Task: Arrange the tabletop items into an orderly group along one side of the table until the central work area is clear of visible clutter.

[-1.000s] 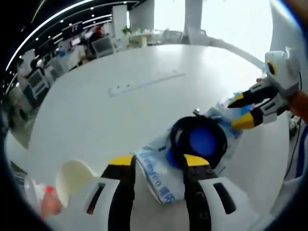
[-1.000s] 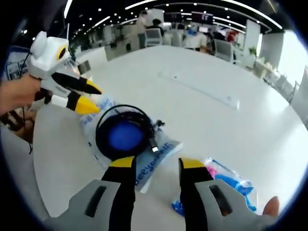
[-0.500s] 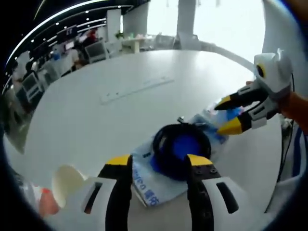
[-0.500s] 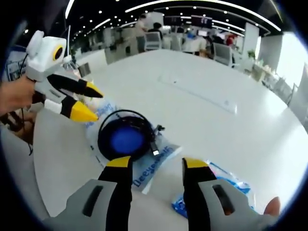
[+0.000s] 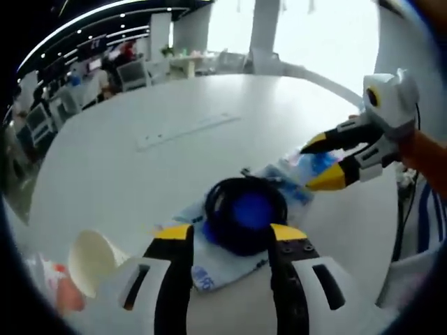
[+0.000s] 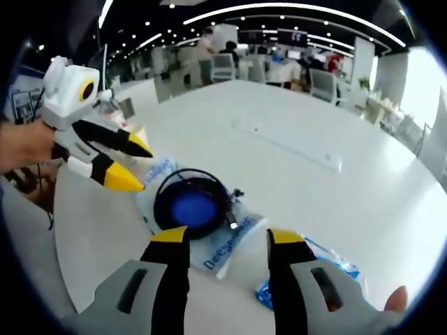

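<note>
A black coiled cable (image 5: 244, 209) lies on a clear plastic bag with blue print (image 5: 209, 262) on the white round table (image 5: 140, 174). My left gripper (image 5: 230, 234) hovers open just short of the coil, nothing between its jaws. Coming in from the right, my right gripper (image 5: 320, 164) is open above a blue packet (image 5: 312, 166). In the right gripper view the coil (image 6: 194, 206) sits on the bag (image 6: 225, 250) ahead of my open right gripper (image 6: 228, 237). To the coil's left, my left gripper (image 6: 134, 166) is held open by a hand.
A white paper cup (image 5: 89, 256) lies on its side at the lower left. A long white strip (image 5: 185, 129) lies farther out on the table (image 6: 335, 188), also seen as a strip (image 6: 286, 143). A blue and pink packet (image 6: 318, 258) lies by my right jaw. Office desks and chairs stand beyond.
Both views have shifted a little as the hands moved. The left gripper has drawn closer over the coil. Cable, bag and packets lie where they were; both grippers stay open.
</note>
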{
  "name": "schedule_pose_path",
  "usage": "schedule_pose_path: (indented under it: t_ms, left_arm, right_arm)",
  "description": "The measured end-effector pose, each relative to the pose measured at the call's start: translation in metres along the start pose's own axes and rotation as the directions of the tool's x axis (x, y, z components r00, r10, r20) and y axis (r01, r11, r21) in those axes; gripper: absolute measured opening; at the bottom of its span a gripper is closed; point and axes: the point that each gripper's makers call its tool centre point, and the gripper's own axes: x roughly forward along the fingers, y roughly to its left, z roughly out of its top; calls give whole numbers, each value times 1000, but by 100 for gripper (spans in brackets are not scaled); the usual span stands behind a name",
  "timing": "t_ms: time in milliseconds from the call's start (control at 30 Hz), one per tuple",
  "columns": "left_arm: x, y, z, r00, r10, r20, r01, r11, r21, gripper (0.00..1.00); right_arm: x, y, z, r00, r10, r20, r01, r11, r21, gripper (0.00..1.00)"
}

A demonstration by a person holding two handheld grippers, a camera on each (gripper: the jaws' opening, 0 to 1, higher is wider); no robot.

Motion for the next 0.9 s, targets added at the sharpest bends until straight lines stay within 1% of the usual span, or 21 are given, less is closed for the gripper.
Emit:
schedule_pose_path:
  t_ms: [167,533,700,900]
  left_arm:
    - [-2,-5,-3,1000,-13,0,13,1000,-1,40]
    - [-6,-10,-11,1000,-19,-9,19,1000,-16,40]
    - [-4,-9,-11,1000,-11,-15,11,1000,-25,38]
    - [0,-8,-10,1000,-11,-21,10,999,-37,37]
  right_arm:
    - [-4,6,1,1000,3,5,-3,1000,-8,44]
    - [-9,14,-2,1000,5,7,-5,1000,-8,44]
    - [-7,15,0,1000,9,7,-9,1000,-3,44]
    - [1,16,6,1000,16,15,-16,1000,1,43]
